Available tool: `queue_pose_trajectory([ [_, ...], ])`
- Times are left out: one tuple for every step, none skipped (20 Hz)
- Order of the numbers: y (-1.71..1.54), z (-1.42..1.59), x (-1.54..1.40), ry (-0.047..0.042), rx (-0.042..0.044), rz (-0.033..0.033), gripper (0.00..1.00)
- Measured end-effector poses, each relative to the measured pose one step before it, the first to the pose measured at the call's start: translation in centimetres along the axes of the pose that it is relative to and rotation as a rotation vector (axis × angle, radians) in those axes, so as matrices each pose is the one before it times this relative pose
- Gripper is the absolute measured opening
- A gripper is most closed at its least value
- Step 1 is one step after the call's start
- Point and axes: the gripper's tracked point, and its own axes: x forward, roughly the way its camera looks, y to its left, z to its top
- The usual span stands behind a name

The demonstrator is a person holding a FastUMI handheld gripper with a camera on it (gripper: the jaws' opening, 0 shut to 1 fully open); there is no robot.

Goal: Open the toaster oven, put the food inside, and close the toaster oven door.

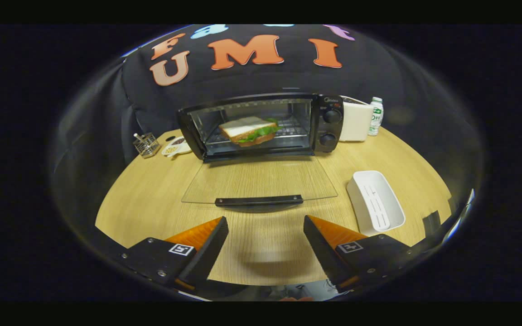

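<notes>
Black toaster oven (261, 124), white tray (375, 202), wood-grain table (152, 194).

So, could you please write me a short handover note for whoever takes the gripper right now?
Gripper: open, holding nothing, fingers apart above the bare wooden table, just short of the door handle.
Toaster oven: at the back of the table, its glass door folded down flat toward the gripper.
Sandwich: already inside, lying on the oven rack.
Done: door opened, food put in.
Left: lift the door by its handle and swing it shut.
Nearby: a white tray lies beside the door, ahead of the right finger.
</notes>
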Motion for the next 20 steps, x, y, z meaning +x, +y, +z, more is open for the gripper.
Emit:
queue_pose_trajectory([
  [0.013,-0.707,0.51,0.01107,-0.00004,-0.00065,0.99],
  [-0.217,-0.189,0.587,0.00994,-0.0056,-0.00905,0.99],
  [-0.041,-0.258,0.674,0.00862,-0.01177,-0.00668,0.99],
  [0.0,-0.2,0.648,0.01217,-0.01436,-0.0053,0.99],
  [-0.022,-0.082,0.546,0.01154,-0.01006,-0.00357,0.99],
  [0.109,-0.061,0.612,0.00793,-0.0039,-0.0004,0.99],
  [0.095,-0.003,0.64,0.00776,-0.00168,0.0011,0.99],
  [0.132,0.129,0.509,0.00594,-0.00046,0.00023,1.0],
  [0.138,-0.128,0.381,0.00844,-0.00264,0.00209,1.0],
  [0.219,0.175,0.506,0.00555,-0.00411,0.00318,1.0],
  [0.042,0.121,0.546,0.00703,-0.00555,0.00048,1.0],
  [0.072,-0.012,0.096,0.00664,-0.00976,0.00057,1.0],
  [0.052,0.129,0.283,0.00209,-0.00925,-0.00049,1.0],
  [0.121,0.056,0.314,0.00314,-0.00746,-0.00041,0.99],
  [-0.143,0.008,0.015,-0.00101,-0.00561,-0.00639,0.99],
  [-0.097,0.109,0.313,0.00247,-0.00245,0.00118,1.0],
  [0.078,0.063,-0.217,-0.00338,0.00149,0.00282,0.99],
  [0.026,0.022,-0.037,0.00505,0.00719,0.00463,0.99],
  [-0.055,0.161,-0.222,-0.00408,0.00812,0.00384,0.99],
  [-0.01,0.165,-0.189,-0.00169,0.00124,0.00213,0.99],
])
